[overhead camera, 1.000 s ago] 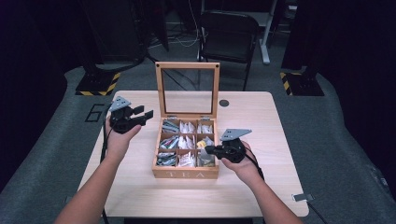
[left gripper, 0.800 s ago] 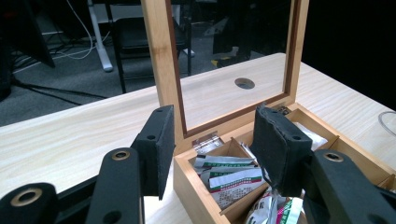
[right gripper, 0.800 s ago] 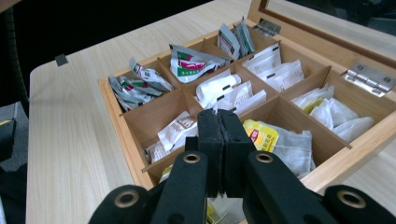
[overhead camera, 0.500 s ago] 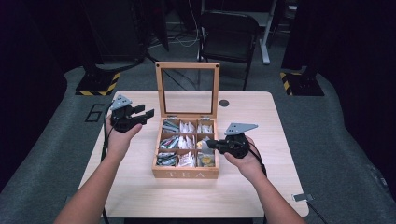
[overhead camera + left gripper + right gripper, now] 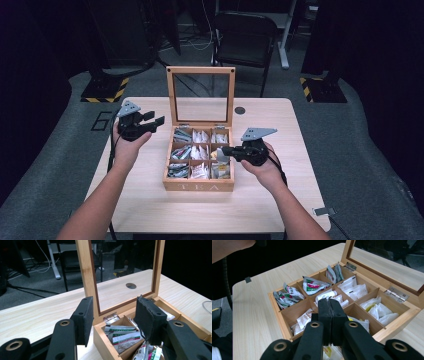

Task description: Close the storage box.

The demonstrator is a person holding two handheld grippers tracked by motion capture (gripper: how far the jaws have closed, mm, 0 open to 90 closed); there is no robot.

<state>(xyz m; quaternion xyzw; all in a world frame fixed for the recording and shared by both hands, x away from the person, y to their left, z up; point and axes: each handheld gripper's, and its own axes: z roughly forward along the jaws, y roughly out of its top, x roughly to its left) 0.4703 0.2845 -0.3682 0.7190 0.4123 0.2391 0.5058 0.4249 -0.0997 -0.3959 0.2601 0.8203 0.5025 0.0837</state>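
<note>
An open wooden tea box (image 5: 199,186) with nine compartments of tea packets sits mid-table, its glass lid (image 5: 170,95) standing upright. My right gripper (image 5: 224,150) hovers over the box's right side, jaws pressed together on the edge of a white and yellow tea packet (image 5: 216,155). In the right gripper view the shut jaws (image 5: 329,300) point across the box (image 5: 274,300), and the packet (image 5: 329,353) hangs beneath them. My left gripper (image 5: 154,121) is held left of the box, open and empty. Its jaws (image 5: 115,312) frame the lid's hinge corner and the box's (image 5: 105,340) back compartment.
A round grommet hole (image 5: 240,110) marks the table behind the box on the right. A black chair (image 5: 245,35) stands beyond the far edge. Bare tabletop (image 5: 310,150) lies on both sides of the box. Cables trail from both grippers.
My right gripper has risen a little above the box with the packet in its jaws. The left gripper has stayed where it was.
</note>
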